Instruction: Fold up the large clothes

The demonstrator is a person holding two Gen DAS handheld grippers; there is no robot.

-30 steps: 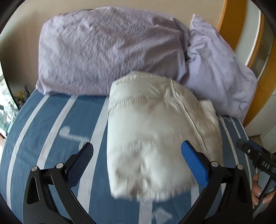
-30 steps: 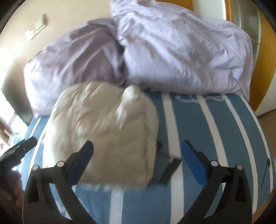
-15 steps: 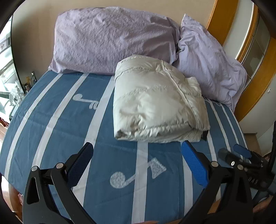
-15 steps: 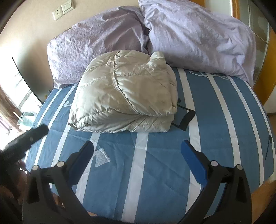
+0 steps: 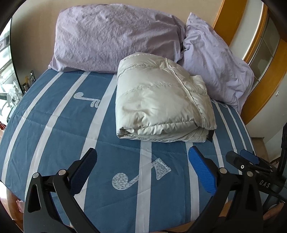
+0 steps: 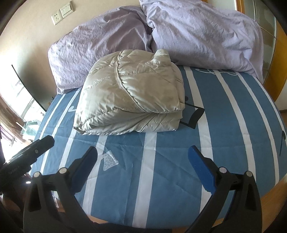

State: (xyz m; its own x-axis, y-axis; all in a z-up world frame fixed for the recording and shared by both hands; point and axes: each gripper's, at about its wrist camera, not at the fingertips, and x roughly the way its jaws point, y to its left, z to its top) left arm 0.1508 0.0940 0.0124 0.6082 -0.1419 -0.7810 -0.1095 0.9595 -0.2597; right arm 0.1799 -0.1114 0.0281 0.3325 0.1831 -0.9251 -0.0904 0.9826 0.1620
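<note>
A pale cream quilted puffer jacket [image 5: 161, 102] lies folded into a thick, roughly square bundle on a blue bedsheet with white stripes and white printed motifs [image 5: 59, 129]. The bundle sits toward the head of the bed, its far edge touching two crumpled lilac pillows [image 5: 116, 35] that lean against the beige wall. In the right wrist view the same jacket [image 6: 132, 100] shows stacked layers along its near edge, with a zip seam curving across the top. A small black flap [image 6: 195, 116] pokes out from under the jacket's right corner; whether it is a strap or a tag is hard to tell.

The left gripper [image 5: 143, 166] hovers above the bare sheet near the foot of the bed, well apart from the jacket, its blue-padded fingers [image 5: 202, 170] spread wide and holding nothing. The right gripper [image 6: 142, 165] hangs likewise over the sheet, its jaws spread wide and empty, with the jacket ahead of it and slightly to the left. A white wall socket and switch plate [image 6: 61, 13] sits on the wall above the pillows, and an orange wooden frame [image 5: 258, 89] borders the bed on the right.
</note>
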